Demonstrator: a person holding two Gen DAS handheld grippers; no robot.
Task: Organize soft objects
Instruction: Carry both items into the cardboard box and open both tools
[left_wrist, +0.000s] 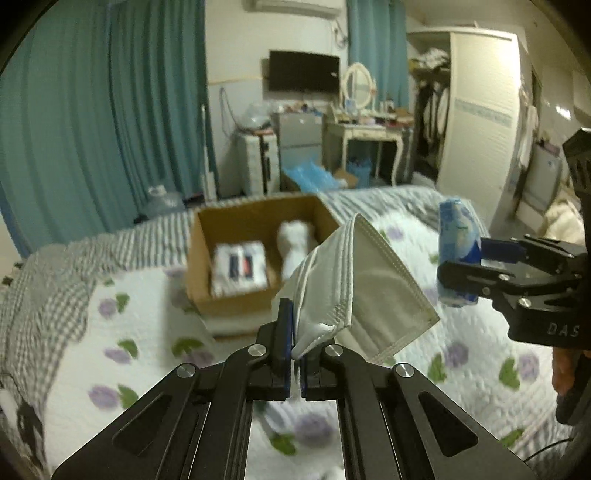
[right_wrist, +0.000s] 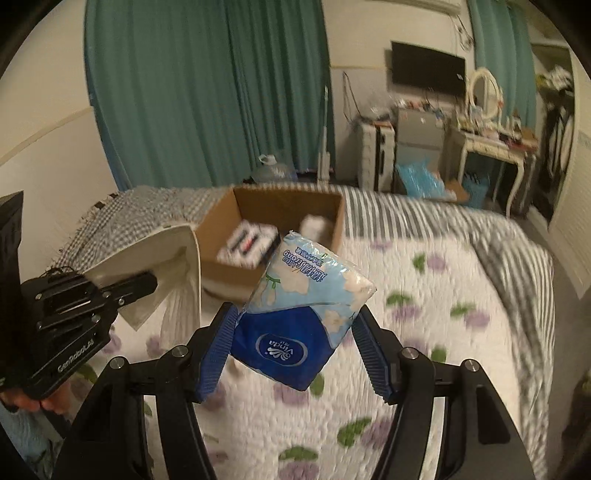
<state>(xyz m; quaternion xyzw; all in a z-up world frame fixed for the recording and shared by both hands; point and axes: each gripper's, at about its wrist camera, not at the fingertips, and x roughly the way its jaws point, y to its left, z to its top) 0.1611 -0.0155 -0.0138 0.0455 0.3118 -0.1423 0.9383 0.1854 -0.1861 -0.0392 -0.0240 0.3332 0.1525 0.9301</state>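
My left gripper (left_wrist: 294, 332) is shut on a white face mask (left_wrist: 364, 291) and holds it in the air above the bed; the mask also shows in the right wrist view (right_wrist: 173, 258). My right gripper (right_wrist: 295, 332) is shut on a blue Vinda tissue pack (right_wrist: 299, 314), also held above the bed; it shows in the left wrist view (left_wrist: 458, 251) to the right of the mask. An open cardboard box (left_wrist: 207, 240) sits on the bed beyond both grippers. It holds a white packet (left_wrist: 240, 267) and a white soft item (left_wrist: 295, 245).
The bed has a white quilt with purple flowers (right_wrist: 424, 332) and a grey checked blanket (left_wrist: 55, 266) on the left. Teal curtains (left_wrist: 92, 110), a dresser with a mirror (left_wrist: 365, 122) and a wardrobe (left_wrist: 476, 110) stand behind.
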